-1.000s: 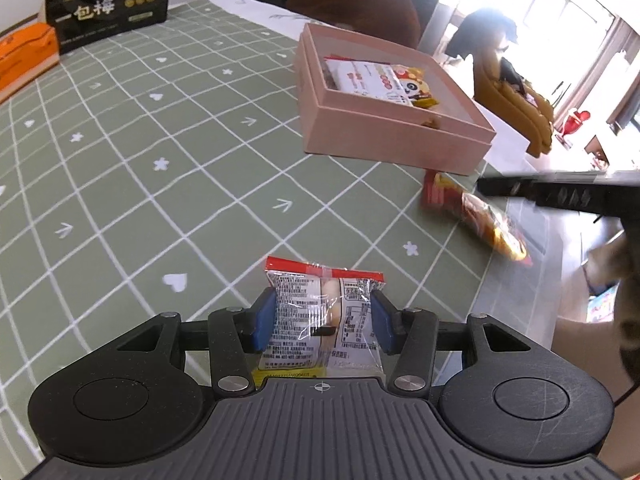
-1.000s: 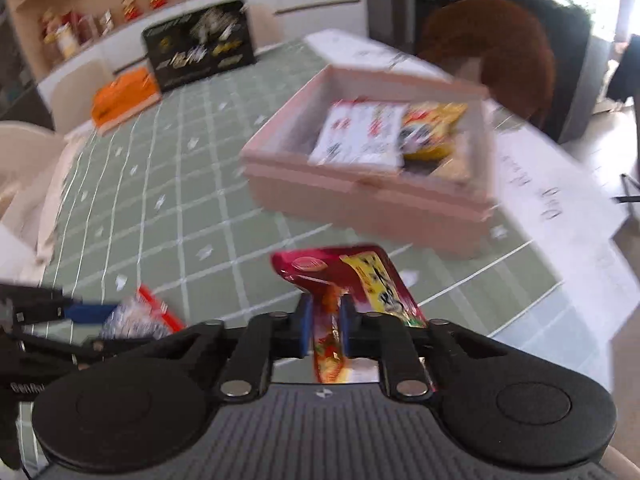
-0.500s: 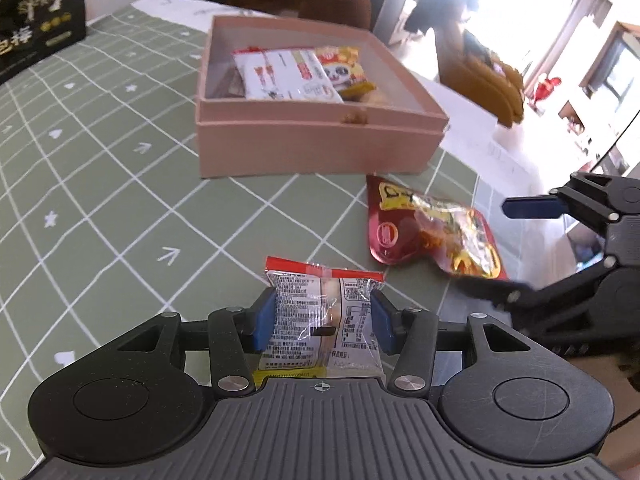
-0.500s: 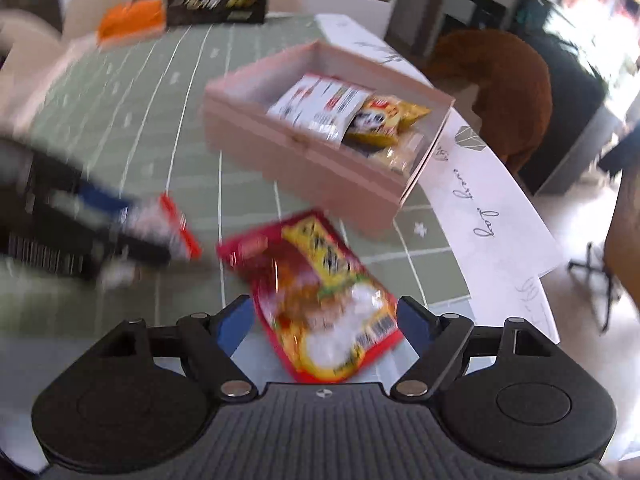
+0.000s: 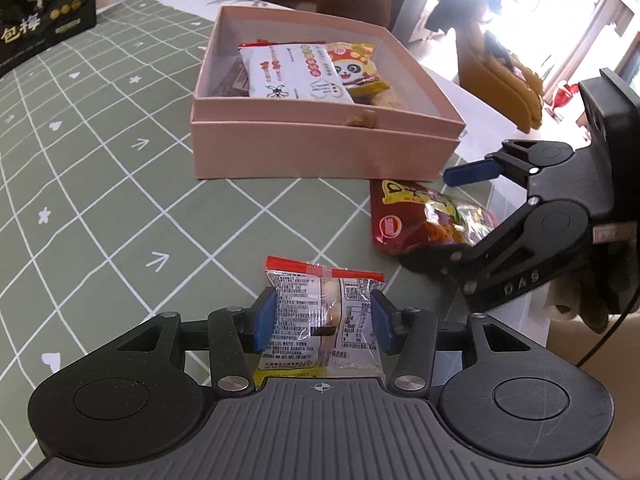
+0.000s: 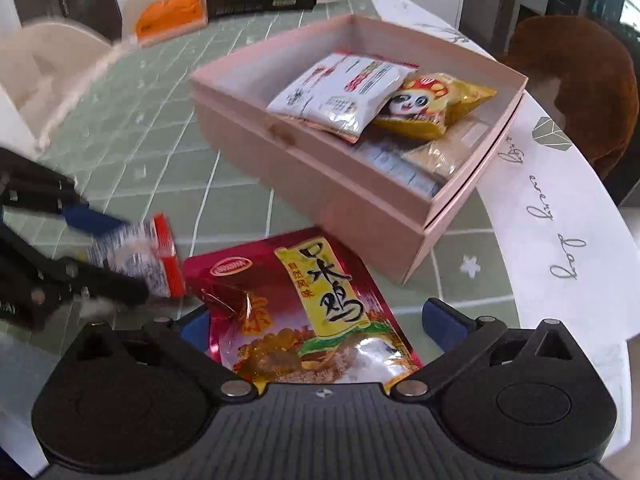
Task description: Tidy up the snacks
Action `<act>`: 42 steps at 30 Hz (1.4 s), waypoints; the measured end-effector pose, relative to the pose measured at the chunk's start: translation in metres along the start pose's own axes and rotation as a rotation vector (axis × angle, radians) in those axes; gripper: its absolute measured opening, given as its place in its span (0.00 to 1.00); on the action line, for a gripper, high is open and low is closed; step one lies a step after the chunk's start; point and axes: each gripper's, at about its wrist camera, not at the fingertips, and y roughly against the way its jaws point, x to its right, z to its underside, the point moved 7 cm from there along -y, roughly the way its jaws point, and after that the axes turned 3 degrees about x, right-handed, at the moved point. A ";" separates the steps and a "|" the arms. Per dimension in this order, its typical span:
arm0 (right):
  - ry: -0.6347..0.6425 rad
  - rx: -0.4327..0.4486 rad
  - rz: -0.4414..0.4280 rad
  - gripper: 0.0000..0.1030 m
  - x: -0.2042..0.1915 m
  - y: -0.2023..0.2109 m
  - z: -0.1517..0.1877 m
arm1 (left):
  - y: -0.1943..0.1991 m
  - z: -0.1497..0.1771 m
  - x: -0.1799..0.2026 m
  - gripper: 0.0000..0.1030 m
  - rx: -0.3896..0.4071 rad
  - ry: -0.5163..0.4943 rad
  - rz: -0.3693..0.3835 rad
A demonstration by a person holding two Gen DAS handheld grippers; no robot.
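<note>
A pink box (image 5: 320, 152) sits on a green surface (image 5: 120, 200) gridded in white; red-and-yellow snack packet (image 6: 304, 312) nearby.

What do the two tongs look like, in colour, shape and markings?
Both tongs are matte black plastic. The left tongs have a ribbed grey-black base, two round discs, silver pivot screws and blue pads. The right tongs look the same; seen from the left camera, its linkage arm bears pale embossed letters. No sleeve can be told.
</note>
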 end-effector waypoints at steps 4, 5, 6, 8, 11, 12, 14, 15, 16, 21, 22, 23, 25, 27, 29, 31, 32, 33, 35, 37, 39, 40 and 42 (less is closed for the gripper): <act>0.072 0.000 -0.011 1.00 -0.004 -0.010 -0.004 | -0.002 -0.003 0.000 0.53 0.006 0.020 0.006; 0.085 0.010 -0.021 1.00 -0.005 -0.013 -0.004 | -0.002 -0.003 0.000 0.53 0.007 0.026 0.009; 0.103 0.023 -0.034 1.00 -0.006 -0.016 -0.005 | -0.002 -0.003 -0.001 0.53 0.006 0.032 0.012; 0.111 0.032 -0.042 1.00 -0.006 -0.018 -0.007 | -0.001 -0.002 -0.001 0.53 0.002 0.041 0.015; 0.089 0.017 -0.026 0.97 -0.009 -0.020 -0.006 | 0.005 0.002 -0.007 0.53 -0.003 0.062 0.010; 0.069 0.008 -0.013 0.93 -0.010 -0.019 -0.007 | 0.007 0.004 -0.010 0.53 -0.001 0.074 0.007; 0.042 0.005 0.002 0.65 -0.017 -0.011 -0.006 | 0.010 0.006 -0.014 0.53 0.001 0.097 0.006; 0.034 0.012 0.000 0.59 -0.021 -0.005 -0.005 | 0.011 0.007 -0.015 0.53 -0.001 0.105 0.006; 0.020 0.014 0.014 0.55 -0.021 0.004 -0.005 | 0.014 0.006 -0.016 0.53 -0.001 0.112 0.008; -0.121 -0.002 0.022 0.47 -0.016 0.023 0.001 | 0.030 -0.002 -0.010 0.53 0.035 0.086 0.025; -0.138 0.002 0.028 0.44 -0.015 0.027 0.001 | 0.033 -0.002 -0.010 0.53 0.042 0.082 0.027; -0.165 0.012 0.031 0.36 -0.013 0.035 0.000 | 0.036 -0.002 -0.009 0.53 0.047 0.078 0.029; -0.233 0.047 0.024 0.29 -0.008 0.053 -0.003 | 0.040 0.000 -0.008 0.53 0.053 0.076 0.035; -0.305 0.072 0.006 0.21 -0.001 0.068 -0.007 | 0.041 0.001 -0.006 0.53 0.053 0.077 0.044; -0.362 0.092 0.013 0.18 0.009 0.077 -0.009 | 0.039 0.002 -0.002 0.53 0.049 0.069 0.054; -0.388 0.094 0.036 0.18 0.019 0.078 -0.006 | 0.039 0.004 0.003 0.53 0.045 0.052 0.060; -0.389 0.094 0.055 0.19 0.025 0.077 -0.004 | 0.039 0.005 0.004 0.53 0.043 0.045 0.063; -0.392 0.084 0.055 0.19 0.031 0.075 -0.002 | 0.039 0.006 0.006 0.53 0.040 0.042 0.065; -0.435 0.064 -0.006 0.20 0.040 0.075 0.001 | 0.037 0.007 0.006 0.53 0.033 0.043 0.065; -0.474 0.054 -0.059 0.23 0.044 0.072 0.003 | 0.032 0.007 0.008 0.53 0.018 0.040 0.066; -0.459 0.046 -0.094 0.25 0.034 0.065 0.001 | 0.025 0.008 0.011 0.53 0.008 0.021 0.057; -0.442 0.026 -0.114 0.25 0.027 0.058 0.002 | 0.021 0.008 0.012 0.53 0.001 0.015 0.054; -0.404 -0.008 -0.135 0.26 0.008 0.043 0.005 | 0.014 0.008 0.012 0.53 -0.018 0.012 0.050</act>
